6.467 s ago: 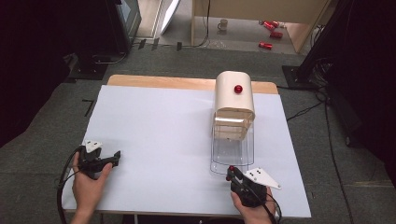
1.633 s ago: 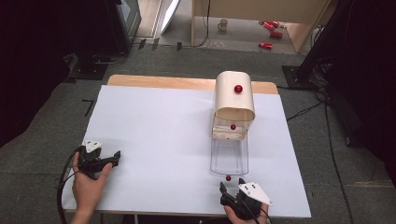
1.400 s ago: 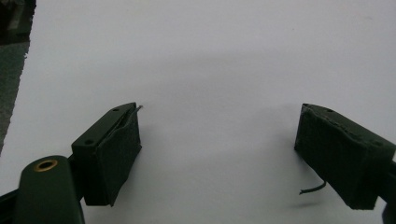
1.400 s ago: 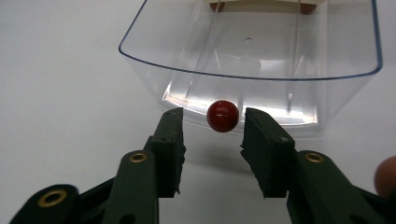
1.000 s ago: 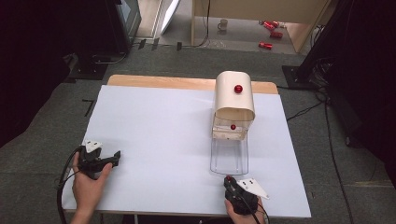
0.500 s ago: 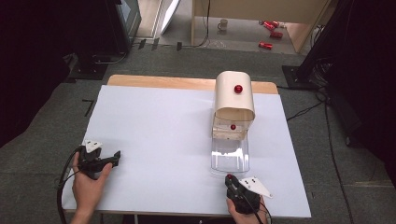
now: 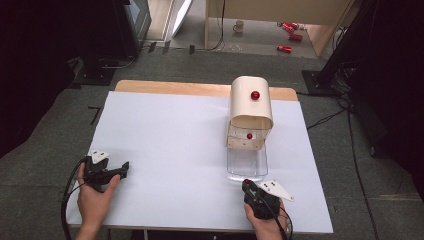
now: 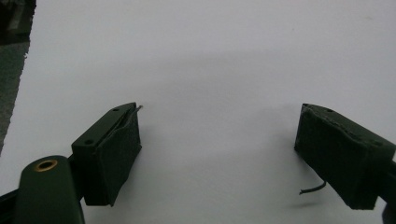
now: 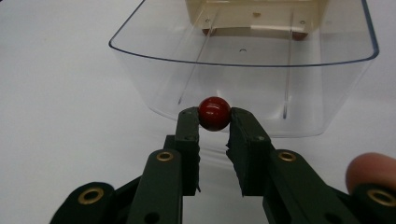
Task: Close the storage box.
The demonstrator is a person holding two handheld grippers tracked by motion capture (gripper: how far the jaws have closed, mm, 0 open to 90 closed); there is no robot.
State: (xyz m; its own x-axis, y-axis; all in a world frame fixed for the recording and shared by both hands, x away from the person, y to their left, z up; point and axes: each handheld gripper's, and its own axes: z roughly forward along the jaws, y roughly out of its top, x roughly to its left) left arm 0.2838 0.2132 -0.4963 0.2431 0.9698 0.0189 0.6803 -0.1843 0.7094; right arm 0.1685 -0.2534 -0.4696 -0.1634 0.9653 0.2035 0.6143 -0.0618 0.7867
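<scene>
A cream round-topped box [image 7: 251,107] with a red knob [image 7: 255,95] on top stands at the table's right. A clear plastic drawer [image 7: 246,162] sticks out of its front toward the person. A second red knob [image 7: 249,136] sits on the box's lower front. My right gripper [image 7: 248,186] is at the drawer's near end. In the right gripper view it [image 9: 214,116] is shut on the drawer's red ball knob [image 9: 214,113], in front of the clear drawer wall [image 9: 243,70]. My left gripper [image 7: 120,170] lies at the table's near left, its jaws open [image 8: 219,140] over bare white surface.
The white table top [image 7: 175,145] has a wooden strip along its far edge. Dark floor, cables and stands surround it. A fingertip [image 9: 369,170] shows at the lower right of the right gripper view.
Over the last second the right gripper, still on the red knob, has crept slightly toward the box. The left gripper has stayed where it was.
</scene>
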